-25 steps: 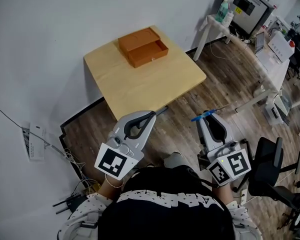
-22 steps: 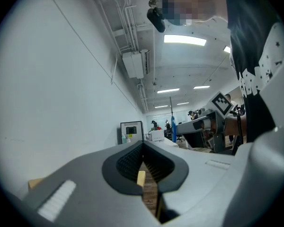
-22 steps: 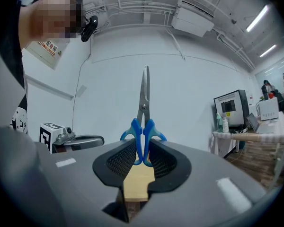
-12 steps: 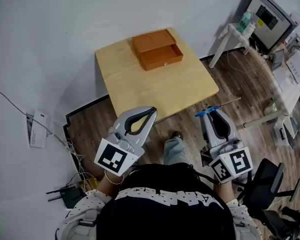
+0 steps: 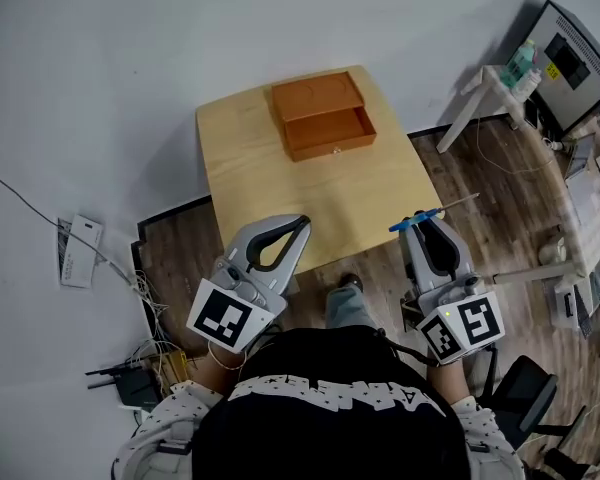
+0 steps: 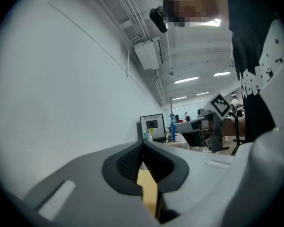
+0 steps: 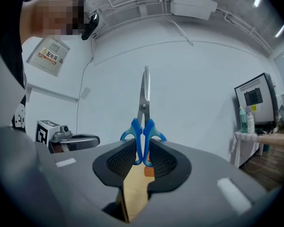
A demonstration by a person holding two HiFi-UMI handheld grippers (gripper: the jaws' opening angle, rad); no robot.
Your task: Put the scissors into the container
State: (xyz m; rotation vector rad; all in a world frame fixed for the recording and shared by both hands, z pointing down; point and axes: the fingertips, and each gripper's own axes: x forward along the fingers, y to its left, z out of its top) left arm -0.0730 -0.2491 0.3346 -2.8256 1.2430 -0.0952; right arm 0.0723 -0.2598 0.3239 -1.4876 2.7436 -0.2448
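Note:
The orange wooden container, a flat box with its drawer pulled open, stands at the far side of a small light-wood table. My right gripper hovers just off the table's near right corner, shut on the blue handles of the scissors, whose blades point right. In the right gripper view the scissors stand upright between the pads, with a sliver of the container below them. My left gripper is over the table's near edge, shut and empty; in its own view the left gripper's tips meet.
A white side table with bottles and a monitor stands at the right. Cables and a white box lie on the floor by the wall at the left. An office chair is at my lower right. The floor is wood.
The table and container have come closer and sit lower in the head view. Both grippers now reach the table's near edge. The scissors stay held in the right gripper.

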